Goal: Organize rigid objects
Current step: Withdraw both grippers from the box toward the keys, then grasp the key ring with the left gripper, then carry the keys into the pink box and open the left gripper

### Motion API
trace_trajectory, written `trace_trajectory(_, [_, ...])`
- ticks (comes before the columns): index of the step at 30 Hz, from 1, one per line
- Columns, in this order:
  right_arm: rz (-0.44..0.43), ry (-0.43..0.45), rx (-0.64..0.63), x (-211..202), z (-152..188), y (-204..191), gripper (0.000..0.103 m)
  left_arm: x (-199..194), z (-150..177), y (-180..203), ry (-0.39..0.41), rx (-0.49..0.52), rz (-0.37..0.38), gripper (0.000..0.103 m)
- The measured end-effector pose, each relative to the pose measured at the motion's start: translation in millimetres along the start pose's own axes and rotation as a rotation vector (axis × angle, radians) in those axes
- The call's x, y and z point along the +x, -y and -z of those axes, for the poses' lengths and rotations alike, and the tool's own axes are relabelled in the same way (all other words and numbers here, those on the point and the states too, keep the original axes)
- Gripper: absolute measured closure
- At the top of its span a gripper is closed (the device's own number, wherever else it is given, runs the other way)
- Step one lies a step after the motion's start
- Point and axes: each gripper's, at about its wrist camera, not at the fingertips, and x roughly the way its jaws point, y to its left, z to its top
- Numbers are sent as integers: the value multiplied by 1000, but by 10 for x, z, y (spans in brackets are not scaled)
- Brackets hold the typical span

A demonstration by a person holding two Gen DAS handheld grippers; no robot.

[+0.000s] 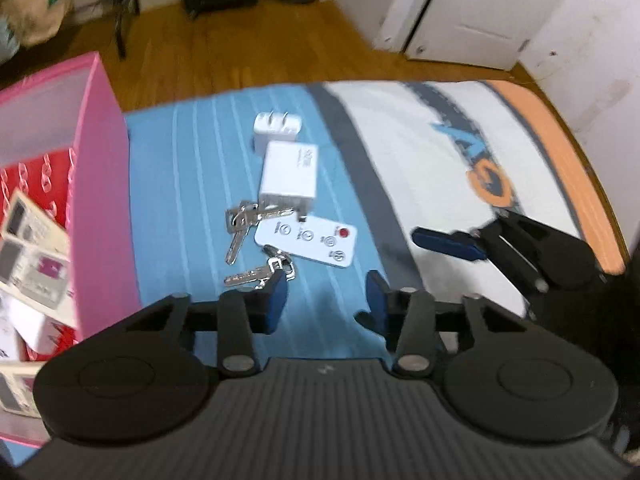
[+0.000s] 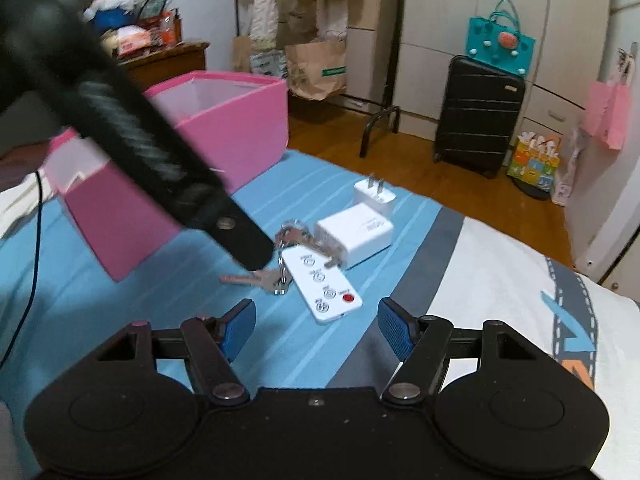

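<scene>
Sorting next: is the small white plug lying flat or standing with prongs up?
Standing, prongs up. The small white plug rests on its base on the blue bedcover, both metal prongs pointing upward.

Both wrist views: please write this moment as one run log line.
left gripper: open, empty | right gripper: open, empty | keys, remote, two chargers: on bed | pink bin: beside

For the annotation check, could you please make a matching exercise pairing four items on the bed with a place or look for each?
Things:
1. remote control
2. large white charger
3. small white charger
4. pink bin

Descriptions:
A. prongs pointing up
B. has a red button
C. stands at the bed's edge
D. lies between the remote and the pronged plug

Pairs: 1-B, 2-D, 3-A, 4-C
</scene>
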Motion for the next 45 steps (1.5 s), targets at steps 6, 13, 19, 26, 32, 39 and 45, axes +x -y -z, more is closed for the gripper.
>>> trace_trajectory(6, [-27, -26, -30, 147, 72, 58, 31, 405, -50, -204, -26, -133, -34, 75])
trace_trajectory(13, [-42, -41, -56, 222, 106, 106, 31, 609, -73, -245, 3, -161, -81, 90])
trace_trajectory(19, [-57, -26, -51, 265, 118, 136, 31, 622, 36, -234, 43, -138, -74, 101])
trace_trajectory(26, [-64, -11, -46, 274, 84, 135, 31, 128, 142, -197, 165, -96, -17, 102])
trace_trajectory(32, [-61, 9, -48, 235, 32, 73, 31, -413, 121, -236, 253, -94, 33, 102])
trace_trajectory(39, [-26, 45, -81, 165, -46, -44, 31, -1107, 102, -338, 357, -54, 19, 102])
trace_trajectory(45, [-33, 83, 19, 198, -182, 5, 31, -1509, 218, -731, 365, -109, -7, 102])
